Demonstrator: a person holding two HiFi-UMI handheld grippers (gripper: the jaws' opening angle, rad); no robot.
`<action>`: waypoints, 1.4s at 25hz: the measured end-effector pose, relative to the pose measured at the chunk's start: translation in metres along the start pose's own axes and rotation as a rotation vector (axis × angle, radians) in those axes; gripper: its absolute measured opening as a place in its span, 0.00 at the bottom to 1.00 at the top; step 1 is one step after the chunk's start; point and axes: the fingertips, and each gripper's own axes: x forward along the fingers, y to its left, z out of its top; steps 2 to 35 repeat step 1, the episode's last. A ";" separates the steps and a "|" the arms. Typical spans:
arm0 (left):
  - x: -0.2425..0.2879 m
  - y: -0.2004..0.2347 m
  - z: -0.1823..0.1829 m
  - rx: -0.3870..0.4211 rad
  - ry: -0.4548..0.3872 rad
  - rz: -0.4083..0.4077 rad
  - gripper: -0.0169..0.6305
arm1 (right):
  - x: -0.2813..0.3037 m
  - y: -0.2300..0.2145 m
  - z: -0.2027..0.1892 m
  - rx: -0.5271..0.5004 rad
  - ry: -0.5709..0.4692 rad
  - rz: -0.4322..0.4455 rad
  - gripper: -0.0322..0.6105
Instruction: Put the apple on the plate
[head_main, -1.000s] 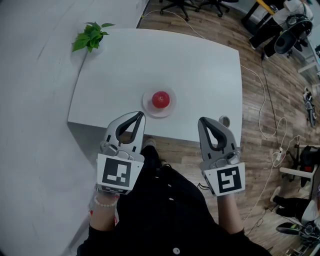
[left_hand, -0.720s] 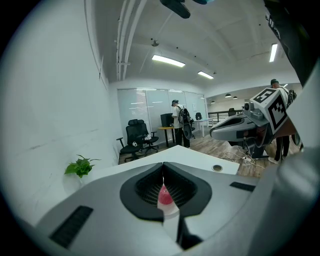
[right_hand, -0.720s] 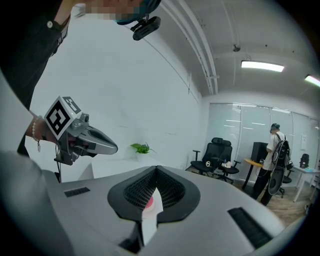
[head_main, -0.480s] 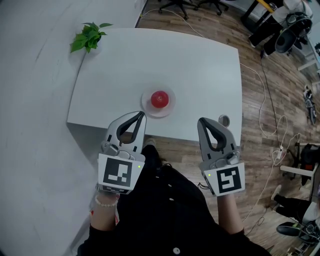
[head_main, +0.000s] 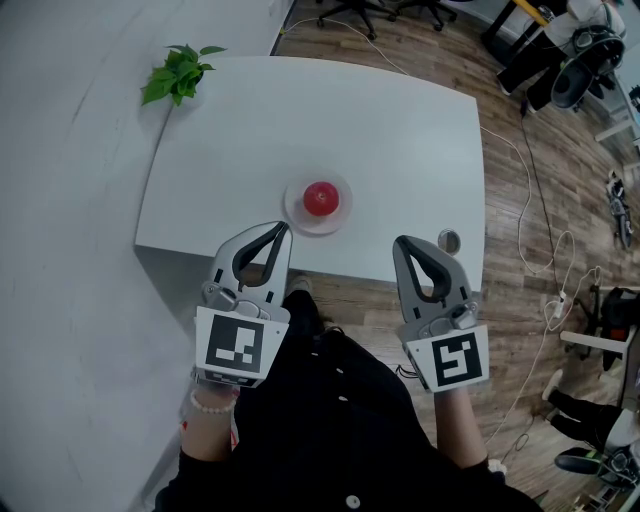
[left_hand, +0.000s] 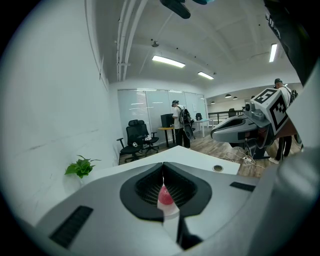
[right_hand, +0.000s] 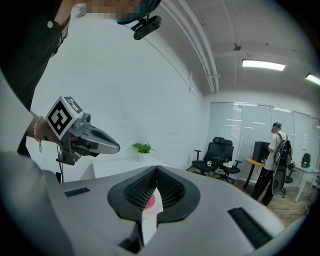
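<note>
Fingers (head_main: 225, 262) clenched empty on left gripper (head_main: 278, 232) and right gripper (head_main: 404, 245) (nothing has shifted); apple (head_main: 321, 198) rests on plate (head_main: 298, 218), task apparently done.

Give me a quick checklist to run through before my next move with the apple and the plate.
1. Apple sits on the plate: ok.
2. Plate lies wholly on the table: ok.
3. Left gripper jaws together, nothing held: ok.
4. Right gripper jaws together, nothing held: ok.
5. Both grippers apart from the plate, by the table's near edge: ok.
6. Apple settled so that it will not roll: cannot tell.
</note>
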 end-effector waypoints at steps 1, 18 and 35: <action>0.000 0.000 0.000 -0.002 -0.002 0.001 0.05 | 0.000 0.000 0.000 0.000 0.001 0.001 0.11; 0.000 0.000 0.000 -0.002 -0.002 0.001 0.05 | 0.000 0.000 0.000 0.000 0.001 0.001 0.11; 0.000 0.000 0.000 -0.002 -0.002 0.001 0.05 | 0.000 0.000 0.000 0.000 0.001 0.001 0.11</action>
